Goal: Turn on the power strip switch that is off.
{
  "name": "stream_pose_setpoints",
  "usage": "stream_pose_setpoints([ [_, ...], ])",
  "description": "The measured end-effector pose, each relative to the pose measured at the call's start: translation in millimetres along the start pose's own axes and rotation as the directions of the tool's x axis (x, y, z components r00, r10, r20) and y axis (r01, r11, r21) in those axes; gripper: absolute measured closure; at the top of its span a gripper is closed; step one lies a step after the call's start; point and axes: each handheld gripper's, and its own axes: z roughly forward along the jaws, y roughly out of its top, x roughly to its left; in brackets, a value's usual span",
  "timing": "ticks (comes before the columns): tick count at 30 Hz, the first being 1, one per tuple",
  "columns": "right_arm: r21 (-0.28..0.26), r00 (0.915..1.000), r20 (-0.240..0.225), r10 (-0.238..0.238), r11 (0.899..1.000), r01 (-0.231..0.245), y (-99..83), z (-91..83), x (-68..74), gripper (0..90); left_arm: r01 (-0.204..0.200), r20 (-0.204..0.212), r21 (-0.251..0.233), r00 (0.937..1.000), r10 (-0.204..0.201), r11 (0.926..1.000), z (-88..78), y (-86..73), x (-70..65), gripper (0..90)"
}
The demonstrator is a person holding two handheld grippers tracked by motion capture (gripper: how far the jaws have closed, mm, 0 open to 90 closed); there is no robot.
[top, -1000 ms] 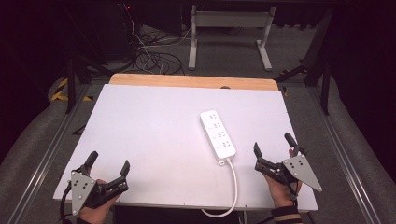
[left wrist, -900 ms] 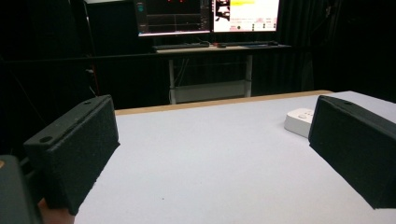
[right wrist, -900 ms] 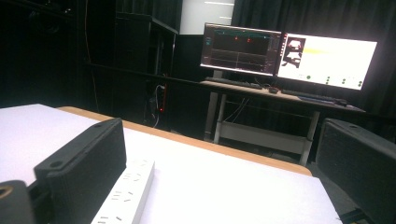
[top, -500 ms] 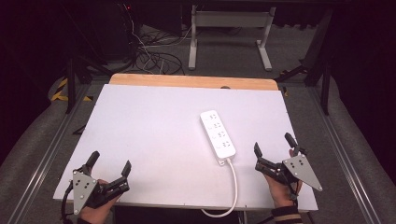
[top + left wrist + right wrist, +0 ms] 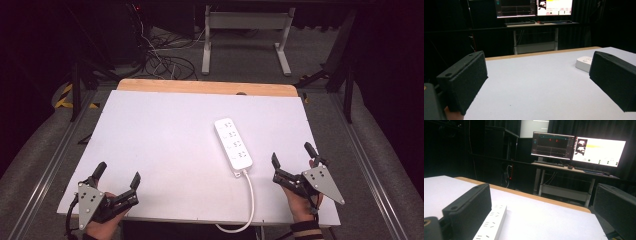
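Note:
A white power strip (image 5: 233, 142) lies on the white table top (image 5: 160, 140), right of centre, with its white cable (image 5: 250, 200) curling off the near edge. My left gripper (image 5: 119, 172) rests at the near left corner, open, with nothing between its jaws. My right gripper (image 5: 291, 154) sits at the near right, just right of the strip's cable end, also open and holding nothing. In the left gripper view the strip's end (image 5: 584, 63) shows beside the right jaw of the left gripper (image 5: 537, 65). In the right gripper view the strip (image 5: 492, 225) runs past the left jaw of the right gripper (image 5: 544, 200).
A wooden strip (image 5: 200, 86) borders the table's far edge. Beyond it are loose cables on the floor (image 5: 160, 60) and a metal desk frame (image 5: 245, 30). Two lit monitors (image 5: 579, 146) stand on a desk farther back.

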Motion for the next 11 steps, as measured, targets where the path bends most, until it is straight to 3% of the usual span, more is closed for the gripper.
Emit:
stream_pose_setpoints([
  [11, 0.006, 1.0000, -0.002, 0.003, 1.000, -0.003, -0.8, 1.2, 0.2, 1.8, 0.002, -0.002, 0.001, 1.0000, -0.002, 1.0000, 0.3, -0.1, 0.6, 2.2],
])
